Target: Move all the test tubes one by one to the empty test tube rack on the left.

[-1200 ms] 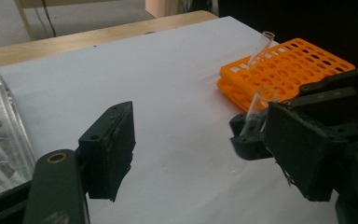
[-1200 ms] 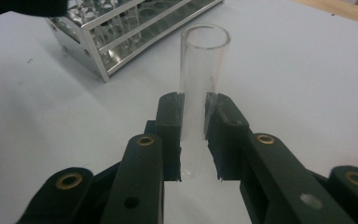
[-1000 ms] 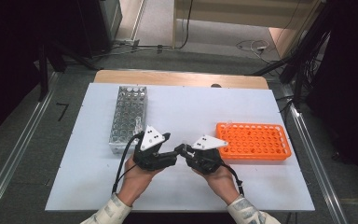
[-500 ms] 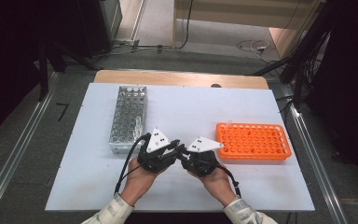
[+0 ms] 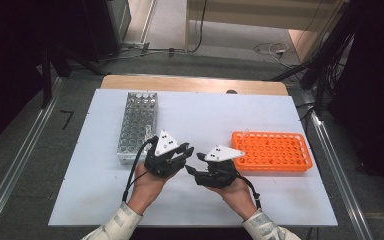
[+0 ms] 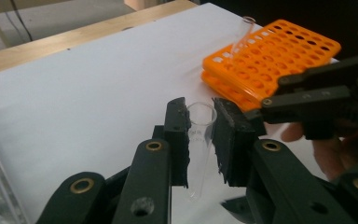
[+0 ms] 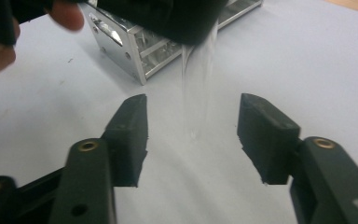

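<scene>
Closer together now, left tongs [image 6: 199, 136] pinch a faintly printed, unreadable tube [image 6: 199, 140].

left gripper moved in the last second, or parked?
Yes. In the high view the left gripper has slid right, away from the metal rack and toward the right gripper, carrying the glass tube.

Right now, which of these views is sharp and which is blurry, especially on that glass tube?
Left gripper view: test tube fairly sharp between the jaws, orange rack soft. Right gripper view: the tube is a pale smear, metal rack blurred. High view: evenly lit, the tube too small to make out.
</scene>
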`<state>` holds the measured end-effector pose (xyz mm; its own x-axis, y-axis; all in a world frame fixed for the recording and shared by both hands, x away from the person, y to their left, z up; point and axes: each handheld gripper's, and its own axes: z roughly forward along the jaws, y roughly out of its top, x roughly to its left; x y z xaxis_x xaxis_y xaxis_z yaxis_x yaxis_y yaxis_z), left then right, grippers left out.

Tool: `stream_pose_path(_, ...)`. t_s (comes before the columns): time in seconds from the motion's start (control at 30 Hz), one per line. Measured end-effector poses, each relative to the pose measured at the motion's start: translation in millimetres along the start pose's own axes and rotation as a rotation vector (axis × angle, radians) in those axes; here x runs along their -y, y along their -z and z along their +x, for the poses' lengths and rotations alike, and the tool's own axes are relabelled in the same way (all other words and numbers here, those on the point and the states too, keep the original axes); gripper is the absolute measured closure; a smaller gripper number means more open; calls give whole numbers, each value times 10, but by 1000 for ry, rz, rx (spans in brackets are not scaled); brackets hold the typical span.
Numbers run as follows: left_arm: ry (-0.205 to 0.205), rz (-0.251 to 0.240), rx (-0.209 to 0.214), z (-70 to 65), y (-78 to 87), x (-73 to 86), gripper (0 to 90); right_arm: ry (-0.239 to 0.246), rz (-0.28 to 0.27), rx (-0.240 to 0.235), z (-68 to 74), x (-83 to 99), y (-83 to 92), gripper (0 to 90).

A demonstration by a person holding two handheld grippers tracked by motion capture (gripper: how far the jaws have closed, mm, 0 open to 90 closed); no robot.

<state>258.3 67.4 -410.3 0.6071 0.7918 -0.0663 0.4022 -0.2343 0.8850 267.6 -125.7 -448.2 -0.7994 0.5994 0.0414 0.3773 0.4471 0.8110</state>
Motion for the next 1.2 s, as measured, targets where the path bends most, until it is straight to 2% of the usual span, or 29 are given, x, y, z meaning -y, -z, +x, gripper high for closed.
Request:
stream_pose_path(0.17, 2, 1, -59, 143, 6, -188, 751, -14, -3, 10, -59, 21, 45, 371)
stream_pose_path(0.37, 40, -9, -123, 376, 21, -321, 751, -21, -11, 16, -105, 31, 91, 373)
stream_pose_path(0.87, 137, -36, -240, 815, 94, -348, 751, -30, -19, 24, -128, 33, 128, 378)
stream_pose_path(1.2, 186, -55, -301, 1014, 180, -321, 751, -30, -23, 30, -143, 39, 134, 381)
